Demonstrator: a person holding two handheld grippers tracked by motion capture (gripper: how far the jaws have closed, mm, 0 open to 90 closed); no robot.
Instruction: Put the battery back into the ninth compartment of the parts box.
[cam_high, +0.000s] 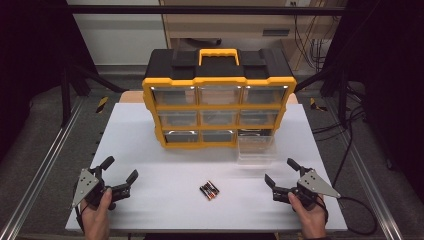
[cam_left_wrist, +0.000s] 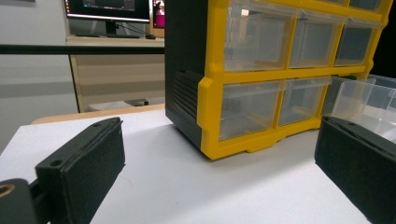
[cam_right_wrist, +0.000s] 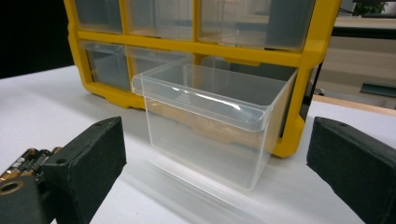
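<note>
Both the left gripper (cam_high: 119, 173) and right gripper (cam_high: 280, 170) are held near the counter's (cam_high: 150, 150) front edge, jaws spread, empty. Batteries (cam_high: 209, 190) are flanked; a clear drawer (cam_high: 256, 150) is pulled from the organizer (cam_high: 218, 100).

Lower left of the high view: a bare hand (cam_high: 97, 212) grips a black two-jaw left gripper (cam_high: 120, 176) topped by a grey triangular plate. Lower right, another bare hand (cam_high: 310, 215) grips the matching right gripper (cam_high: 281, 172), a black cable trailing from it.
</note>
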